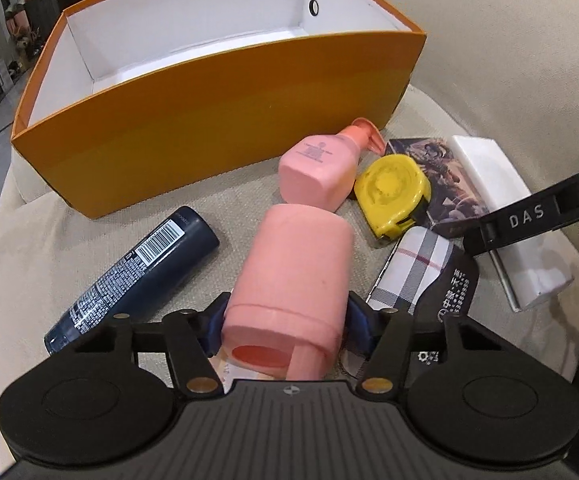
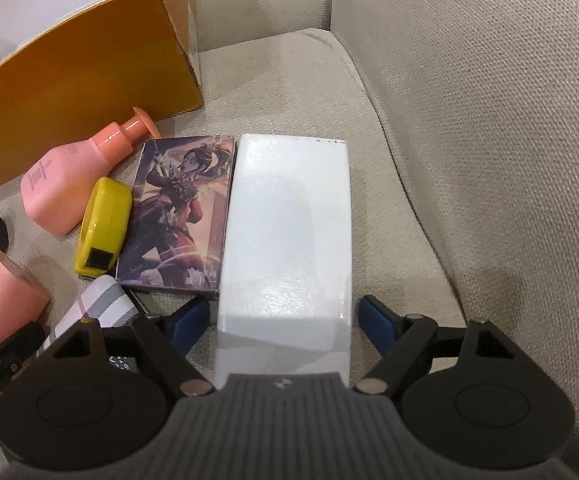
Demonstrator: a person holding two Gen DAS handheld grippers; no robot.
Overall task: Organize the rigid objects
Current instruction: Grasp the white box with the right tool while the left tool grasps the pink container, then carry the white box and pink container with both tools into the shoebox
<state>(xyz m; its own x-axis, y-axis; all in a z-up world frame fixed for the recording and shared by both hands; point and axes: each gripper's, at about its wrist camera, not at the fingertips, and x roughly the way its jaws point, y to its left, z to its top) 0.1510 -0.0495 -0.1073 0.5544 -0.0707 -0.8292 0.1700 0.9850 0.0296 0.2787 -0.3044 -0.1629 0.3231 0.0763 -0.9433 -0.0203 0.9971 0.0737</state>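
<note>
My left gripper [image 1: 285, 320] is shut on a pink cylindrical cup [image 1: 293, 276], held just above the sofa cushion in front of the orange box [image 1: 217, 120]. The box is open with a white inside. My right gripper [image 2: 285, 320] is open with its jaws on either side of the near end of a white rectangular box [image 2: 289, 232]; the blue pads [image 2: 377, 324] stand slightly apart from it. The white box [image 1: 509, 216] and the right gripper's arm [image 1: 529, 216] also show in the left wrist view.
On the beige cushion [image 2: 429, 160] lie a pink pump bottle [image 1: 321, 168], a yellow tape measure [image 1: 393, 192], a picture-printed card box [image 2: 177, 216], a plaid case [image 1: 409, 268] and a dark blue tube [image 1: 133, 276]. The sofa back rises at the right.
</note>
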